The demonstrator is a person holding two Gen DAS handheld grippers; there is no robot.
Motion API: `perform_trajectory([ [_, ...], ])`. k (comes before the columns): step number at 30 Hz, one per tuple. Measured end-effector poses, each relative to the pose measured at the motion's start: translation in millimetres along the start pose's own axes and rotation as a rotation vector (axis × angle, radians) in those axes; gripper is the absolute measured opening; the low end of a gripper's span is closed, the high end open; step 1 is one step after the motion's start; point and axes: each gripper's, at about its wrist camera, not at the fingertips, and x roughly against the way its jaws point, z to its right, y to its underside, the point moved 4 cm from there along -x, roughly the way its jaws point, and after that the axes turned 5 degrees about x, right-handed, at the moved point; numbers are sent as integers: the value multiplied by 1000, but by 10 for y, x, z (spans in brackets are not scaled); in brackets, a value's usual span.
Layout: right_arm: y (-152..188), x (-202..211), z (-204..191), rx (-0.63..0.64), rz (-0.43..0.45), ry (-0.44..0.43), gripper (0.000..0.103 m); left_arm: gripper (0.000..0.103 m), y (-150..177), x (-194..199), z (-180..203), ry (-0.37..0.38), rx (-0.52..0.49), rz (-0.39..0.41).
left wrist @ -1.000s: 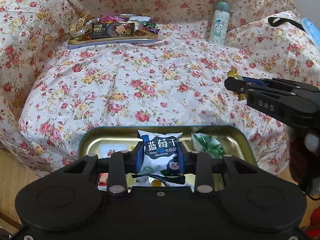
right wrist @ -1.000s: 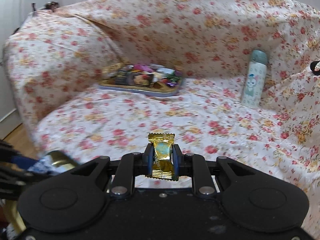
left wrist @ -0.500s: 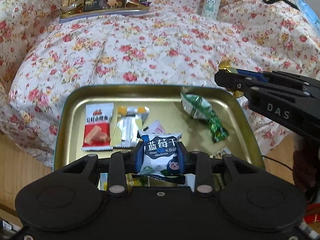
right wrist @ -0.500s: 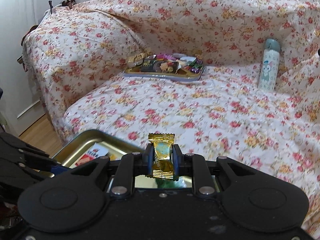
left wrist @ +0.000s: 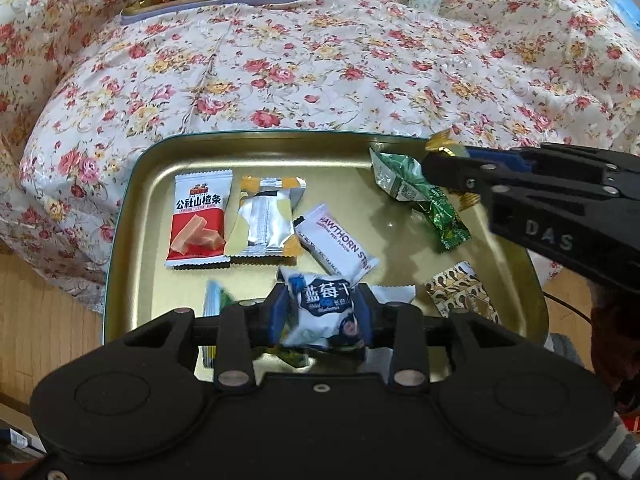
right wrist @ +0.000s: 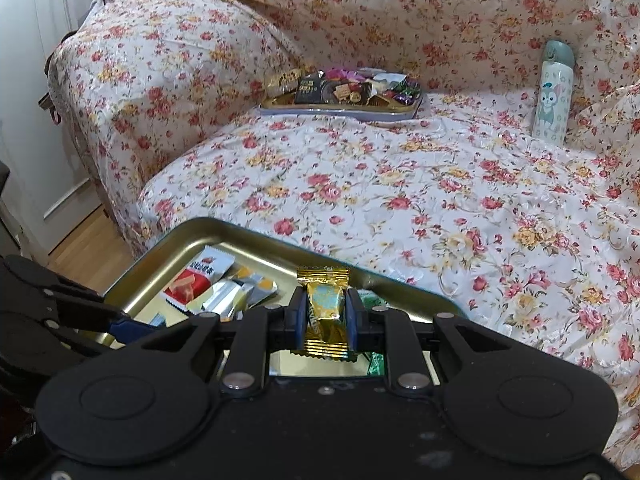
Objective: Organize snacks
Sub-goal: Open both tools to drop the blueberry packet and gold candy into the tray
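Observation:
My left gripper (left wrist: 321,305) hangs over the near end of a gold tin tray (left wrist: 132,216). Its jaws are opening, and the white-and-blue dried blueberry packet (left wrist: 326,314) sits tilted and loose between the pads. In that tray lie a red-and-white hawthorn pack (left wrist: 199,220), a yellow-silver pack (left wrist: 266,216), a white hawthorn stick (left wrist: 336,240) and a green wrapper (left wrist: 420,200). My right gripper (right wrist: 326,316) is shut on a gold-wrapped candy (right wrist: 325,312), over the tray's (right wrist: 208,226) right side. From the left wrist view, that right gripper (left wrist: 444,160) reaches in from the right.
A second tray (right wrist: 340,110) heaped with several snacks rests at the back of the floral-covered sofa (right wrist: 400,184). A pale green cartoon bottle (right wrist: 552,96) stands at the back right. Wooden floor (left wrist: 36,320) shows left of the near tray.
Both grippers have come down and forward over the near tray, which now fills the left wrist view. The left jaws have widened and the blueberry packet has tipped. The right grip is unchanged.

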Motion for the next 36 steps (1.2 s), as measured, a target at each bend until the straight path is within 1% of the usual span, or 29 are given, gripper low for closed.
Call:
perform_trajectory([
  [2,2,-13,-13,2,-5,0,20,56,-2,22,2,1,1,10],
  [6,-7,-35,-41,4,-19,-7,20,56,-12,123,-26,-31,5,56],
  [10,-11,-78,-68,19,-45,4,21,56,-16,247,-102,-110,14,118],
  [13,-28,-148,-95,24,-78,13,21,56,-14,325,-170,-153,33,155],
  [16,-24,-244,-141,37,-131,20,21,57,-17,353,-232,-178,57,168],
  [20,0,-361,-214,63,-190,19,21,57,-6,328,-281,-159,93,149],
  [27,38,-492,-239,48,-242,11,22,57,27,283,-286,-155,104,133],
  [30,41,-478,-234,45,-238,17,22,57,29,291,-283,-156,105,136],
  [33,29,-407,-237,45,-225,14,27,57,20,299,-287,-159,106,139],
  [36,-16,-282,-227,42,-187,23,28,57,9,310,-287,-163,110,144],
])
